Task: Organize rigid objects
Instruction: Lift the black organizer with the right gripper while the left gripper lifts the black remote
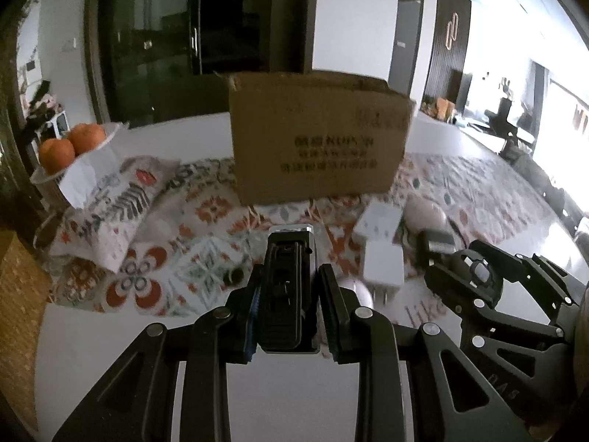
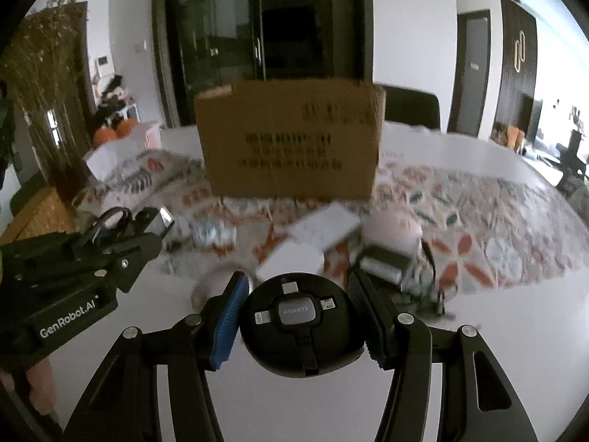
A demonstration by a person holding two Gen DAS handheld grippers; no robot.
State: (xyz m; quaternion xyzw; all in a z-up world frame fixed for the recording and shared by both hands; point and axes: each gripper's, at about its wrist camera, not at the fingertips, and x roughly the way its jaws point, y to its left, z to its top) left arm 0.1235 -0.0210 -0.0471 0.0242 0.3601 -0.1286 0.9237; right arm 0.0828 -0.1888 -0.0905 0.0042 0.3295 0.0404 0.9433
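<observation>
My left gripper (image 1: 289,291) is shut on a black rectangular device (image 1: 289,287) with a silver end and holds it above the table. My right gripper (image 2: 300,316) is shut on a round black PISEN cable reel (image 2: 302,326). Each gripper shows in the other's view: the right one (image 1: 478,280) at the right, the left one (image 2: 110,232) at the left. A brown cardboard box (image 1: 316,136) stands upright ahead on the patterned cloth; it also shows in the right wrist view (image 2: 291,140).
White chargers (image 1: 381,239), a pale round object (image 1: 425,213) and a black and silver item (image 2: 383,263) lie on the cloth (image 1: 206,221) in front of the box. A bowl of oranges (image 1: 70,143) stands at the far left. The white table (image 2: 294,405) lies below.
</observation>
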